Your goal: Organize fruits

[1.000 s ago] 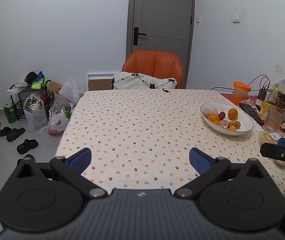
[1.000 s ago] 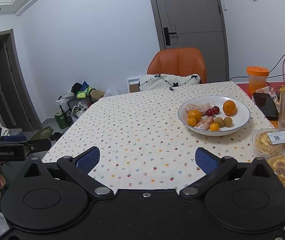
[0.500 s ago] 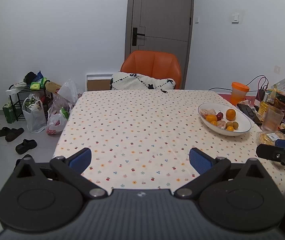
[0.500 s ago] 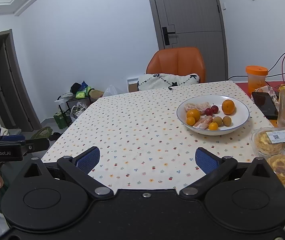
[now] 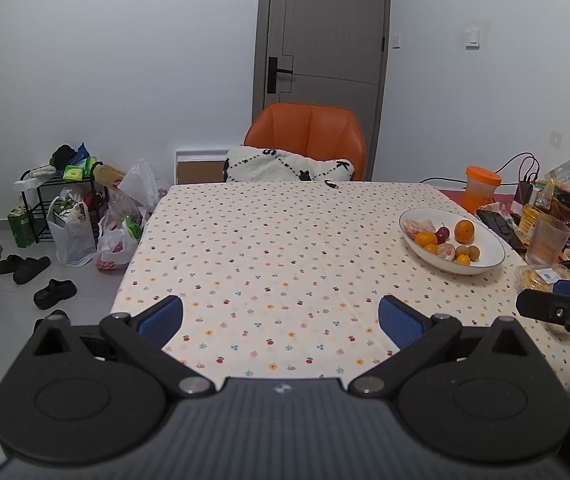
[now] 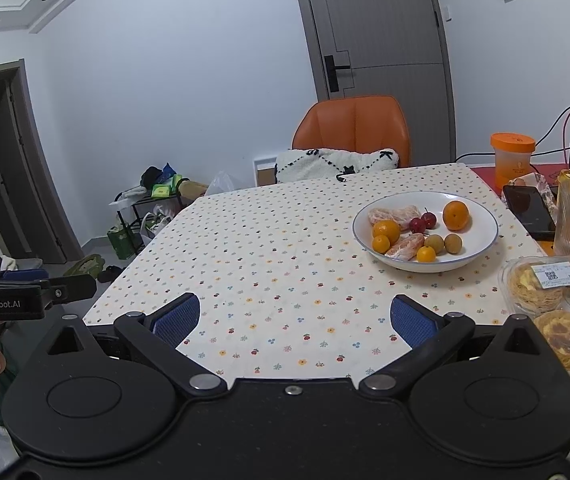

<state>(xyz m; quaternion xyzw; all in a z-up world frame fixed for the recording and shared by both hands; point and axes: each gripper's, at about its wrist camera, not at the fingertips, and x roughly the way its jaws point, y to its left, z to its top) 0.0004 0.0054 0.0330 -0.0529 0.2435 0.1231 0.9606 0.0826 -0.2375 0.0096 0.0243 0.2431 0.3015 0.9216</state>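
Table (image 6: 285, 264): fruit bowl (image 6: 481, 258) beyond right gripper (image 6: 294, 314).

White bowl (image 6: 481, 216) with a thin blue rim sits upright on the tablecloth, ahead of the right gripper's right finger (image 6: 411, 320). Contents: oranges (image 6: 455, 215) of differing sizes, two peeled segments (image 6: 405, 246), two red cherries (image 6: 422, 222), two brownish-green round fruits (image 6: 443, 243), all touching or near each other

Black tool (image 6: 295, 314) with 2 blue pads (image 6: 177, 317), "GenRobot.AI" lettering.
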